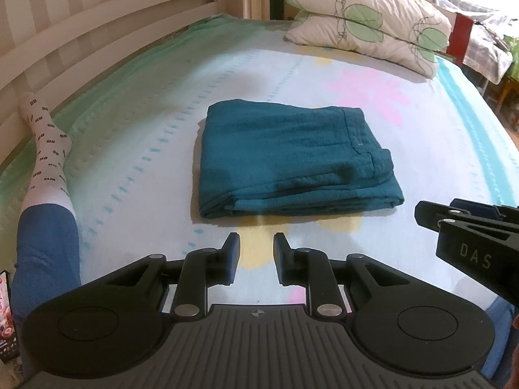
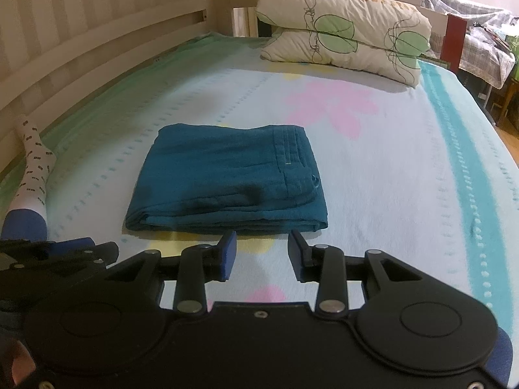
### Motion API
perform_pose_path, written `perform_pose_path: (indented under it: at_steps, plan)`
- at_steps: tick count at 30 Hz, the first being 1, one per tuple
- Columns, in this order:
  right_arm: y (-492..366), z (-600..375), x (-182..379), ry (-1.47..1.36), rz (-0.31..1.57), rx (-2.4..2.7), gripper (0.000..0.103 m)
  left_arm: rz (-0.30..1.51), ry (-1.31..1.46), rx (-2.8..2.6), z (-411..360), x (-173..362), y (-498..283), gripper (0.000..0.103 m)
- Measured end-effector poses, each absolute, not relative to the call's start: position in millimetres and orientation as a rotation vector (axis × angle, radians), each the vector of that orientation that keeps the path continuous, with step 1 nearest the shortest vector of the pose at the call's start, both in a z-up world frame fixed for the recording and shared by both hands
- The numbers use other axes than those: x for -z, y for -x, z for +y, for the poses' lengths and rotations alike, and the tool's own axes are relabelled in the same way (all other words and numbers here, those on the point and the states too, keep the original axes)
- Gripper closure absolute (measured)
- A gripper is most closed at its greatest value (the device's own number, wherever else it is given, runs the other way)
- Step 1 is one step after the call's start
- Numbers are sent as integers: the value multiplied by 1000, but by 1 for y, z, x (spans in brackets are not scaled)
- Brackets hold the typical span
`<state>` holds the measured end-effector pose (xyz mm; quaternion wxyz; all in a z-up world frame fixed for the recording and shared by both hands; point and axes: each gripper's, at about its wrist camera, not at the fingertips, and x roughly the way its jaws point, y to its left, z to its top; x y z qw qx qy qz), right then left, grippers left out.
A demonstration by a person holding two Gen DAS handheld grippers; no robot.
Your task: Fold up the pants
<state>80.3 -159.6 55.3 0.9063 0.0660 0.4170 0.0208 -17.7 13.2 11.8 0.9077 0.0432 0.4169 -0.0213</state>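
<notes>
Folded pants (image 1: 292, 159) lie square on the bed sheet (image 1: 438, 149), edges free.

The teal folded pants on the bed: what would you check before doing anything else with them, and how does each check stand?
1. Teal folded cloth pants form a compact rectangle: ok.
2. Edges stacked evenly at the near side: ok.
3. Left gripper open, empty: ok.
4. Right gripper open, empty: ok.
5. Both clear of the pants: ok.
6. Flowered bedsheet flat around the pants: ok.
7. Underside layers smooth: cannot tell.

Dim warm indoor light, soft shadows, strong fisheye bending, dark corners.
</notes>
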Motion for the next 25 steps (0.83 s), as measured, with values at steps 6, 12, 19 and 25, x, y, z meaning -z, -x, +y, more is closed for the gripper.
perform_pose_path:
  at_steps: [6,12,19,25]
  plan:
    - [-80,-160,-55,-135,864,-45,57,866,-89,50,13,-11,18,81]
    - [-81,-158,-54,-134,872,-45,57,878,-89,52,12,-8,17,81]
    - [-84,-158,-52,-135,883,-48,57,882,-85,50,10,-7,17,81]
    - [-85,-159,-51,-136,890,-51,57,880,-87,56,7,-7,17,81]
